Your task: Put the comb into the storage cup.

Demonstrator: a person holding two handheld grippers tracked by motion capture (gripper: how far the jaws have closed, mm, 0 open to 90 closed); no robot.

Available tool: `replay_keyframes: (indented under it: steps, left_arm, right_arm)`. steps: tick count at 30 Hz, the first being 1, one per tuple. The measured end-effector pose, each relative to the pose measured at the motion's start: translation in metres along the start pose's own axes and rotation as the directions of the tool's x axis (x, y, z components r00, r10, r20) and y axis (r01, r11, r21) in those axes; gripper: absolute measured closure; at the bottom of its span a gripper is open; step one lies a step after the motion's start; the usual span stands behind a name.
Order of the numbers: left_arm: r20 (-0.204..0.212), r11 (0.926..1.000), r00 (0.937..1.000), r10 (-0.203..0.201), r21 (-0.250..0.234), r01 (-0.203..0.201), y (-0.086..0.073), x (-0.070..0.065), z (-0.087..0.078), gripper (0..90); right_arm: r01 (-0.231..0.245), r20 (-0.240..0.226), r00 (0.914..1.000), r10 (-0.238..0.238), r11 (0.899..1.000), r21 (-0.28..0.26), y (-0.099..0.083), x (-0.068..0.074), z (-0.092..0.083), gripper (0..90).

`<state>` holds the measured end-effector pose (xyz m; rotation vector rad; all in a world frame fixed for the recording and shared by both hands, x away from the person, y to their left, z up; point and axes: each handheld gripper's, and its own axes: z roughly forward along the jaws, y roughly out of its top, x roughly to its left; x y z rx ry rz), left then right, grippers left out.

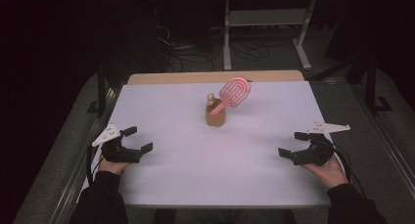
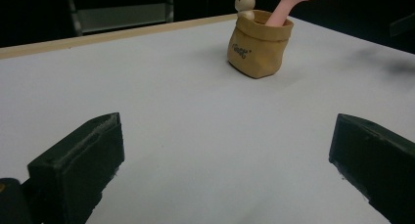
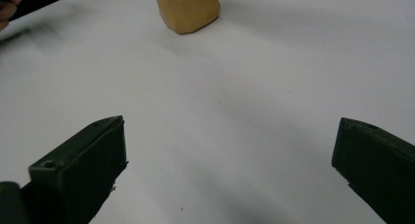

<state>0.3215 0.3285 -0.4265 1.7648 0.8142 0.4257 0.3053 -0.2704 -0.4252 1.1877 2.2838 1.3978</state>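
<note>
Black fingers frame each gripper view, spread wide with nothing between them: the left gripper [image 1: 136,139] and the right gripper [image 1: 291,144] both rest low at the near edge of the white desk [image 1: 186,180], one toward each side, empty and well apart from everything else.

Farther out, near the middle of the desk, stands a small tan pouch [image 1: 215,116] with soft, rolled-over walls. A pink brush [image 1: 234,92] leans out of it toward the right, its wide head well above the rim, and a little bear figure [image 2: 245,2] pokes up beside the handle.

The risk, as I judge it, lies in that pouch. It looks light and soft (more cloth bag than cup), so pulling the brush at an angle could drag or tip the pouch unless the other gripper steadies it. Squeezing its wall too hard could pinch the handle inside. The brush is top-heavy, too; a grip low on the thin handle may let the head swing, and the bear could be knocked out.
</note>
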Motion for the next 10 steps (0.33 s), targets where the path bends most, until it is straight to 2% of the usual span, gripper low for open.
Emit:
replay_keyframes:
  steps: [3, 10]
  left_arm:
    - [0.002, 1.0000, 1.0000, -0.002, 0.000, 0.002, 0.000, 0.000, 0.000, 0.0]
    - [0.008, 1.0000, 1.0000, -0.003, 0.004, 0.003, 0.000, -0.001, 0.000, 0.0]
  right_arm:
    - [0.003, 0.005, 1.0000, -0.003, 1.000, -0.002, -0.006, 0.001, -0.001, 0.0]
    - [0.016, 0.017, 0.9997, -0.017, 0.999, 0.031, -0.016, 0.008, -0.002, 0.0]
